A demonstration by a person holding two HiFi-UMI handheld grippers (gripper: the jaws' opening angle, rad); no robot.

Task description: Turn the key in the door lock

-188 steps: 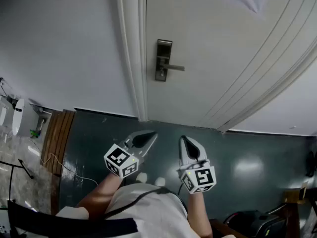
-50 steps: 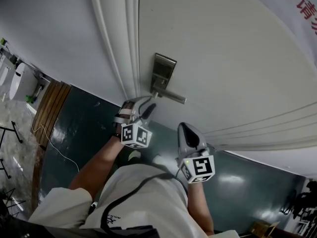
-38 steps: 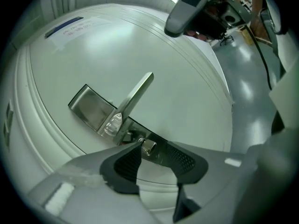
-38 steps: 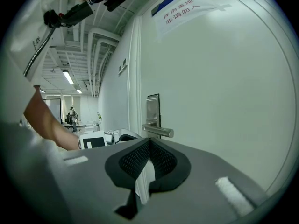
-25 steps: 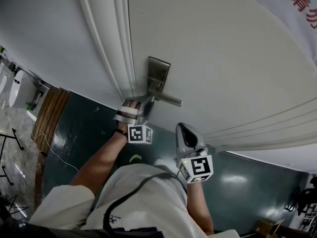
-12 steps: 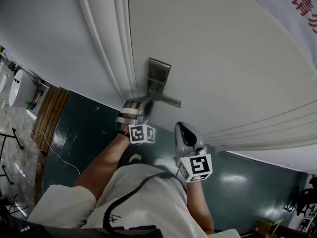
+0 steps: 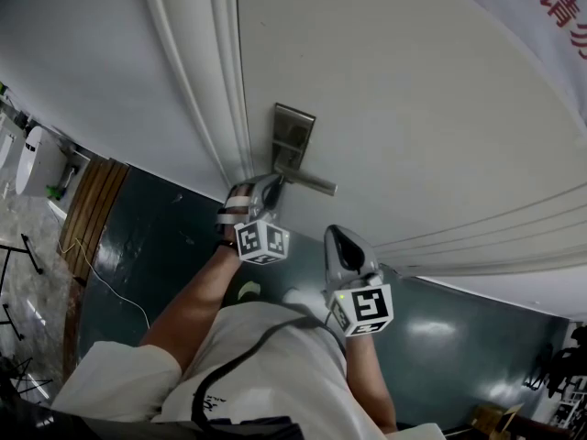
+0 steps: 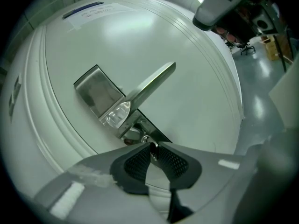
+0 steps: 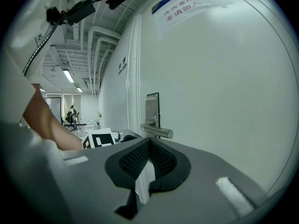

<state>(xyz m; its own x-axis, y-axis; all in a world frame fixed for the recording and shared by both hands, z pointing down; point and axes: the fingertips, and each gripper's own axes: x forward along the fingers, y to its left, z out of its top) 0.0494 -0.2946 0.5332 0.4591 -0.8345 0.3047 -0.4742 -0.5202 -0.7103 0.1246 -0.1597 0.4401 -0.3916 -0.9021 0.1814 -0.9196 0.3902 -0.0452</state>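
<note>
L gripper [image 7: 267,188] sits just below the lever handle [image 7: 308,184], tips up at the lock plate [image 7: 293,137]. Its fingers [image 8: 137,161] have just been closing. They now stand nearly together, pinching the small metal key [image 8: 151,148] btwn the pad tips. Key is in the lock, directly under the handle's hub.

R gripper [image 7: 341,243] hangs below & right of the handle, well apart from it, touching nothing. Its fingers [image 9: 128,160] are pressed together at the tips w/ nothing btwn them. In the R gripper view the handle & plate show beyond them, on the door.

Edges/room, all vs. the handle:
- Left: door frame [image 7: 206,71] moulding runs close beside the plate, so little room on that side of the L gripper.
- Above the L fingers: the handle bar overhangs them, close.
- Right: flat bare door [image 7: 413,90] face, open.
- Below: dark floor [image 7: 147,236], w/ the person's forearms & torso in front of it. The two grippers are near each other but apart.
</note>
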